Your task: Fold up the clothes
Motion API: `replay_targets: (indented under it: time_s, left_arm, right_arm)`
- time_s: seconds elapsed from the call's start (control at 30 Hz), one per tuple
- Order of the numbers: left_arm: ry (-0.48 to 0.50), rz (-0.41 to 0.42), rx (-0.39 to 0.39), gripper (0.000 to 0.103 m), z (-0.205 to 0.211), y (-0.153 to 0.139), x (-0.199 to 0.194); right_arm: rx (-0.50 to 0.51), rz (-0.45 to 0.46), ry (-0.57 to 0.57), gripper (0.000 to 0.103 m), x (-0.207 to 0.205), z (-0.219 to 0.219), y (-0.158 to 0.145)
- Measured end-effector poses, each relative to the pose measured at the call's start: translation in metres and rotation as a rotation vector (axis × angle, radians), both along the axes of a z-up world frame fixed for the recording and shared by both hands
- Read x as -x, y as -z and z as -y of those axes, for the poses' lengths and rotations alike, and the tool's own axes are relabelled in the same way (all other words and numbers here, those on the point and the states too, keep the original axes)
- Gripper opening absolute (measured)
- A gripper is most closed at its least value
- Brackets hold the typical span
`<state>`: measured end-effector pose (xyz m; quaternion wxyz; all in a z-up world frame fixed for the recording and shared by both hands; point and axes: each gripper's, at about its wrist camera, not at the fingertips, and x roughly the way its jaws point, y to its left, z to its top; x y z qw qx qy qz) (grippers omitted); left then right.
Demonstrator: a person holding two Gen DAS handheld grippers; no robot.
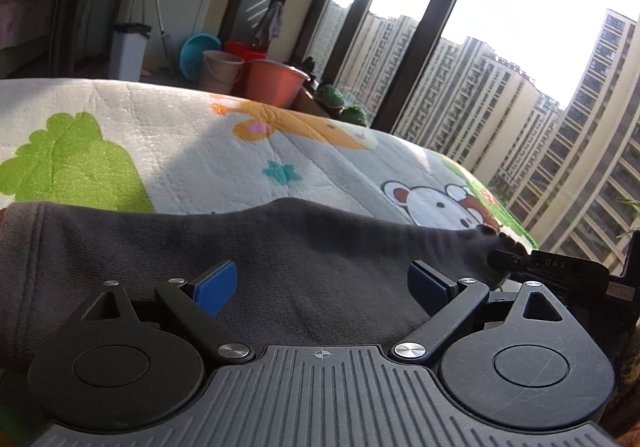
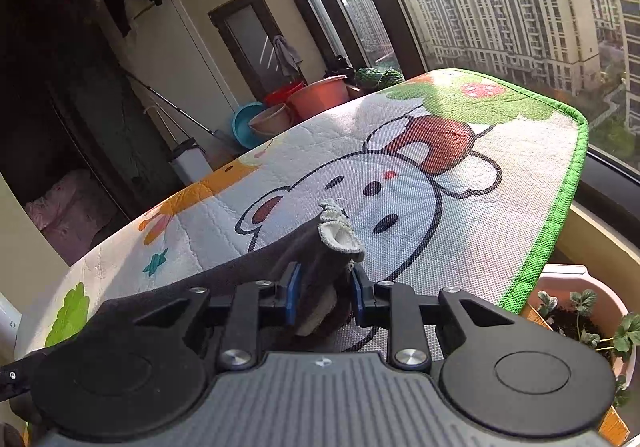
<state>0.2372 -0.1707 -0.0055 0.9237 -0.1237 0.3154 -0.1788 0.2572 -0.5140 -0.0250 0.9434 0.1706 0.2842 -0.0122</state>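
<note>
A dark grey garment (image 1: 240,243) lies across a quilted cartoon mat (image 1: 180,135). My left gripper (image 1: 322,283) hovers just over its middle, blue pads (image 1: 214,287) spread wide with nothing between them. At the right edge of the left wrist view, the right gripper (image 1: 516,261) holds the garment's stretched end. In the right wrist view, my right gripper (image 2: 325,295) has its blue pads (image 2: 294,293) pressed on a bunched end of the garment (image 2: 308,247). A pale ribbed edge (image 2: 340,237) sticks up past the fingertips. The mat (image 2: 480,207) spreads out beyond.
The mat's green-bound edge (image 2: 560,215) drops off at the right, with a potted plant (image 2: 580,311) below it. Plastic buckets and basins (image 1: 272,81) and a white bin (image 1: 128,51) stand on the floor behind. Tall windows (image 1: 500,47) run along the right.
</note>
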Motion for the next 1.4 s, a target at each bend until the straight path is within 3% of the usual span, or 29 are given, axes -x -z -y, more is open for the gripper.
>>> replay_targets:
  time_s: [0.1,0.2,0.47,0.53,0.6,0.67,0.77,0.9,1.03,1.13,1.2,1.33,1.4]
  left_arm:
    - [0.022,0.014,-0.012,0.098,0.011,-0.010,-0.003]
    - [0.037,-0.013,-0.003,0.098,0.025,-0.016,-0.013]
    - [0.095,-0.087,0.014,0.097,0.060,0.001,-0.029]
    - [0.105,-0.115,0.013,0.086,0.062,0.007,-0.030]
    - [0.114,-0.138,0.014,0.077,0.062,0.013,-0.031]
    - [0.117,-0.151,0.029,0.077,0.060,0.019,-0.032]
    - [0.115,-0.157,0.067,0.079,0.054,0.024,-0.031]
    - [0.119,-0.153,0.113,0.087,0.050,0.028,-0.030]
    - [0.133,-0.136,0.119,0.093,0.053,0.029,-0.027]
    - [0.132,-0.131,0.118,0.093,0.054,0.030,-0.026]
    - [0.131,-0.135,0.131,0.094,0.053,0.030,-0.027]
    - [0.146,-0.139,0.168,0.099,0.051,0.032,-0.030]
    - [0.166,-0.135,0.168,0.103,0.052,0.032,-0.031]
  right_arm:
    - [0.233,0.054,-0.083,0.024,0.004,-0.032,-0.011]
    - [0.375,0.091,-0.167,0.024,0.010,-0.055,-0.014]
    - [0.504,0.138,-0.279,0.024,0.032,-0.077,-0.007]
    - [0.520,0.140,-0.262,0.024,0.033,-0.075,-0.007]
    - [0.468,0.121,-0.211,0.024,0.028,-0.062,-0.010]
    - [0.396,0.087,-0.132,0.024,0.019,-0.040,-0.012]
    - [0.265,0.029,-0.025,0.025,0.010,-0.003,-0.013]
    - [-0.042,0.049,0.058,0.029,0.024,0.048,-0.017]
    - [-0.237,0.023,0.070,0.042,0.030,0.067,-0.006]
    - [-0.353,-0.028,0.103,0.044,0.023,0.065,0.013]
    - [-0.402,-0.025,0.150,0.044,0.020,0.061,0.022]
    - [-0.442,-0.013,0.137,0.044,0.001,0.047,0.028]
    - [-0.358,-0.027,0.128,0.028,-0.008,0.035,0.025]
